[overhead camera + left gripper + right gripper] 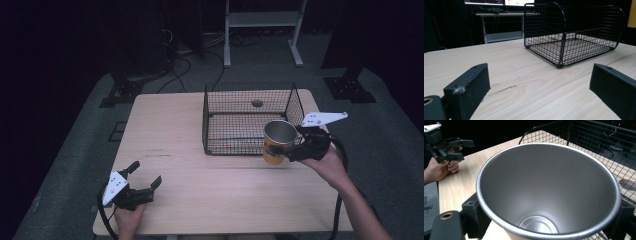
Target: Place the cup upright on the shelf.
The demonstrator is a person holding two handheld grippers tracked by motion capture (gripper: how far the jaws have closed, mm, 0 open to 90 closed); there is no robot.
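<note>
Right tool (295, 149) grips an orange, steel-lined metal cup (278, 142) at centre right.
The cup hangs upright at the black wire basket's (235, 120) front right corner; left tool (145, 176), lower left, gapes empty above the worktop (170, 150).

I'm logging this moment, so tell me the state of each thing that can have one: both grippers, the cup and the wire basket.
Left gripper: open, holding nothing, low over the table near its front left corner.
Right gripper: shut on the cup, jaws on either side of it.
Yellow cup: upright, empty, held at the basket's front right corner.
Wire basket: upright on the table, open at the top, empty.
</note>
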